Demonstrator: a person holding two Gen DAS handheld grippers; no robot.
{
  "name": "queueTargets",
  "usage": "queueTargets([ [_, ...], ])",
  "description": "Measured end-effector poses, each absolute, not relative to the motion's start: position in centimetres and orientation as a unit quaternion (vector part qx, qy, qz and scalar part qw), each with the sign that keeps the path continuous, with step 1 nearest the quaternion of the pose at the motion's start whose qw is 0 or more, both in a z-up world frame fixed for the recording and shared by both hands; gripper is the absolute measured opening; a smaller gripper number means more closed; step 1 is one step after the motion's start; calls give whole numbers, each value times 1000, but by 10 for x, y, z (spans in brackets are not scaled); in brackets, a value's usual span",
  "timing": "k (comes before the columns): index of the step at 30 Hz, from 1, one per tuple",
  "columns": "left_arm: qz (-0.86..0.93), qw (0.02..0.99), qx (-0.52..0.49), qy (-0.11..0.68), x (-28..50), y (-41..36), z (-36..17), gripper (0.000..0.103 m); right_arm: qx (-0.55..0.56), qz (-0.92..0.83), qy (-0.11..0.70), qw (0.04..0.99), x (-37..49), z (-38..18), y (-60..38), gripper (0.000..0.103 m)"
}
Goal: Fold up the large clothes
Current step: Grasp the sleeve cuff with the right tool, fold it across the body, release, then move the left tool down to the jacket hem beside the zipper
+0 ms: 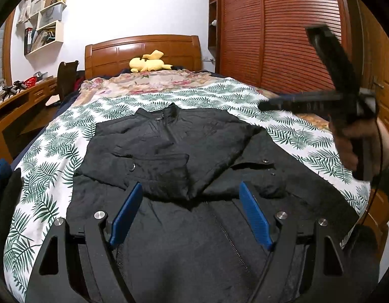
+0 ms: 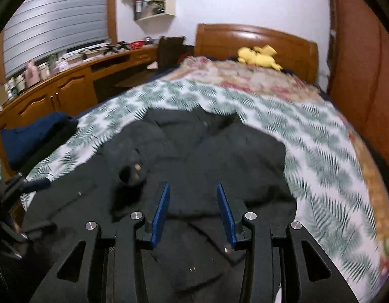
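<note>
Black jacket (image 1: 184, 151) lies lengthwise, collar toward the headboard (image 1: 144, 50) — sleeves folded in; both grippers (image 1: 192, 214) (image 2: 193, 214) spread, empty — plush toy (image 1: 150, 61) beyond.

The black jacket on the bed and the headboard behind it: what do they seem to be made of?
The black jacket looks like thin synthetic woven cloth, perhaps nylon: matt, finely crinkled, with a zip and metal snaps. The headboard looks like solid wood with a glossy orange-brown varnish: it shows carved panels and light reflections, though a veneer cannot be ruled out.

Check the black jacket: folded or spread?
Partly folded: the black jacket has both sleeves crossed over its chest, while its body lies spread on the bed.
</note>
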State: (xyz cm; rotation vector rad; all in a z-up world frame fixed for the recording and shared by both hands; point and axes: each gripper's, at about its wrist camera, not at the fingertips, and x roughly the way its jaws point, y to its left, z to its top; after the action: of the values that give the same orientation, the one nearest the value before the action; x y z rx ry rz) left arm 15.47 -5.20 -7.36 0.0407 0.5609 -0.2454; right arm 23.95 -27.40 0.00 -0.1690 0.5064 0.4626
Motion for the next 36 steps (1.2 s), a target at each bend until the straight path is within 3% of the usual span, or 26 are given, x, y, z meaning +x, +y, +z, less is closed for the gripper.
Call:
queueTargets([
  [10,-111,947,29,299,161,-53,-86,79,-15,226,289,930,252,-53,-265,40],
  [14,-108,945,30,307,164,-54,-92,79,-42,223,298,927,259,-69,-256,40],
  [26,-98,937,30,335,182,-55,-98,79,-58,242,323,913,285,-71,-242,40],
  [32,-104,933,35,343,201,-63,-89,62,-55,244,313,916,284,-71,-249,40],
  [36,-100,930,42,352,225,-70,-86,60,-48,245,303,920,279,-71,-256,40],
])
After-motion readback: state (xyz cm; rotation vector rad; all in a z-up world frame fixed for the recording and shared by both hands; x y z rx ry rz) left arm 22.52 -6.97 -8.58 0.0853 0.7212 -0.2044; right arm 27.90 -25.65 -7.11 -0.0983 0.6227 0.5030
